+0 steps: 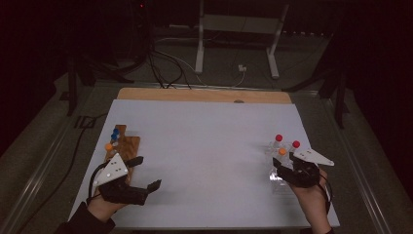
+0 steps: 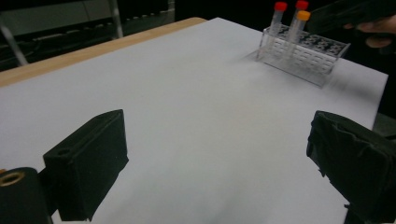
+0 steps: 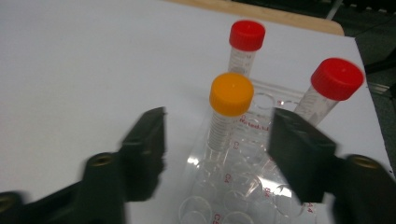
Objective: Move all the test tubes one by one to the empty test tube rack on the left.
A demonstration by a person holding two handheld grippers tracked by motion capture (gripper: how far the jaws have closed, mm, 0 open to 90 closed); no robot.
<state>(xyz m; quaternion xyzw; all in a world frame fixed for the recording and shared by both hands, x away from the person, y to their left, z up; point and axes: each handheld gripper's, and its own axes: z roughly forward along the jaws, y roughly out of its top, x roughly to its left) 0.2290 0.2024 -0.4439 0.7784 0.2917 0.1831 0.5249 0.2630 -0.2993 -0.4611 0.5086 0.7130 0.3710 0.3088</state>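
A clear plastic tube rack point(image 1: 278, 179) sits at the right front of the white mat. Two red-capped tubes point(image 1: 278, 138) and one orange-capped tube point(image 1: 282, 151) stand in it. My right gripper point(image 1: 285, 164) hovers over the rack. In the right gripper view its jaws point(image 3: 217, 122) stand apart on either side of the orange-capped tube point(image 3: 230, 93), with a gap on each side. The red-capped tubes point(image 3: 247, 35) stand farther off. My left gripper point(image 1: 147, 172) stands open over bare mat at the left front, nothing between its jaws point(image 2: 219, 140). The left gripper view shows the rack point(image 2: 303, 53) far off.
A wooden rack point(image 1: 127, 145) with blue-capped point(image 1: 115, 131) and orange-capped point(image 1: 108, 146) tubes stands at the mat's left edge, just behind my left gripper. The white mat point(image 1: 204, 146) covers a wooden table point(image 1: 195, 94). Cables and a stand's legs lie on the floor beyond.
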